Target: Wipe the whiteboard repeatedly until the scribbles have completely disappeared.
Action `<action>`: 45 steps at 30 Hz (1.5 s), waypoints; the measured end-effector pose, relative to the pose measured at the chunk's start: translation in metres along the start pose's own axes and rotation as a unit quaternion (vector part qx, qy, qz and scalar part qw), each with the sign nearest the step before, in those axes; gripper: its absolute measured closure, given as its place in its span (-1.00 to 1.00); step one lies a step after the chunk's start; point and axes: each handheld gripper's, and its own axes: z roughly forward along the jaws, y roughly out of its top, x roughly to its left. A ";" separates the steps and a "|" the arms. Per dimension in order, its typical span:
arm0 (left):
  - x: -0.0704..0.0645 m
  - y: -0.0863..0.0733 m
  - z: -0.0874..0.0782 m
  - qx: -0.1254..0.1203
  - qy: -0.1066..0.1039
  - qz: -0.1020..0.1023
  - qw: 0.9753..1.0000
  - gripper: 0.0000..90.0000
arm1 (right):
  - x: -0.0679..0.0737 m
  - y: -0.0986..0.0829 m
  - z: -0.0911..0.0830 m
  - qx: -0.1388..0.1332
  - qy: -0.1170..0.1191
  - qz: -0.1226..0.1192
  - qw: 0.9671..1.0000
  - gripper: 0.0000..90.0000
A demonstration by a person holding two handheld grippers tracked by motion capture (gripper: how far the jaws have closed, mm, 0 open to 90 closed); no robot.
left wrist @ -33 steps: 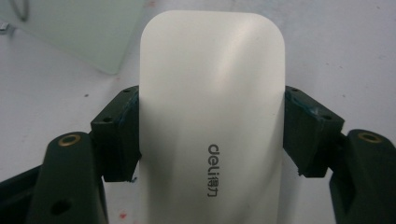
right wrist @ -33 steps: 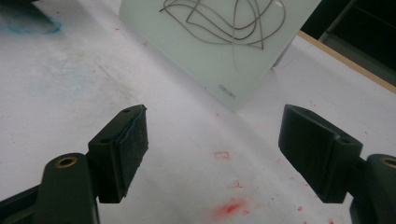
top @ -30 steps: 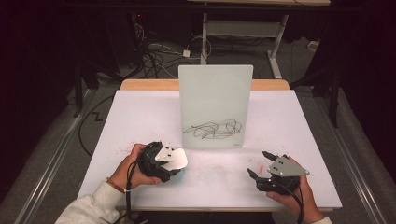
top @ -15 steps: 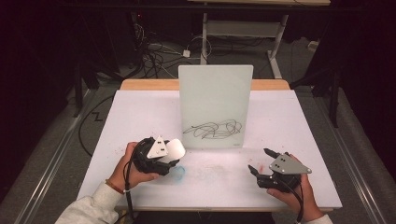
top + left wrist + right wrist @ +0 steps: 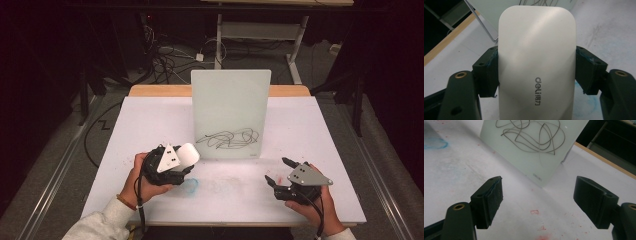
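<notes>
The left gripper (image 5: 181,159) is clamped on a white whiteboard eraser (image 5: 537,62), one jaw pressed to each long side. In the high view the eraser (image 5: 187,154) sits over the near-left part of the white table (image 5: 320,130), just left of the board's lower corner; I can't tell if it's lifted or touching the surface. Its long axis runs out along the jaws, with the rounded end pointing right and a bit far, toward the glass whiteboard (image 5: 231,112) standing upright mid-table. The eraser's near end is cut off at the bottom of the left gripper view, and the gripper body hides its back half from above. There's "deli" lettering on its face. A black scribble (image 5: 229,139) sits low on the board, and there's a faint blue smudge (image 5: 191,186) on the table just near of the left gripper. The right gripper (image 5: 280,172) is at near right, jaws spread wide around nothing, aimed far-left at the board (image 5: 534,150). Small reddish marks (image 5: 534,212) on the table are too blurry to read.
</notes>
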 end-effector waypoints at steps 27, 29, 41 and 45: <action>-0.010 0.021 0.034 -0.005 0.110 0.028 0.994 -0.36 | 0.002 -0.002 -0.003 0.005 -0.014 -0.005 1.000 -0.48; -0.010 0.023 0.038 -0.006 0.119 0.036 0.992 -0.36 | 0.002 -0.003 -0.002 0.008 -0.012 -0.007 1.000 -0.48; -0.019 0.033 0.073 0.000 0.158 0.077 0.984 -0.36 | 0.002 -0.004 0.000 0.013 -0.010 -0.010 1.000 -0.48; -0.022 0.033 0.081 0.005 0.166 0.094 0.982 -0.36 | 0.003 -0.004 0.000 0.013 -0.009 -0.012 1.000 -0.48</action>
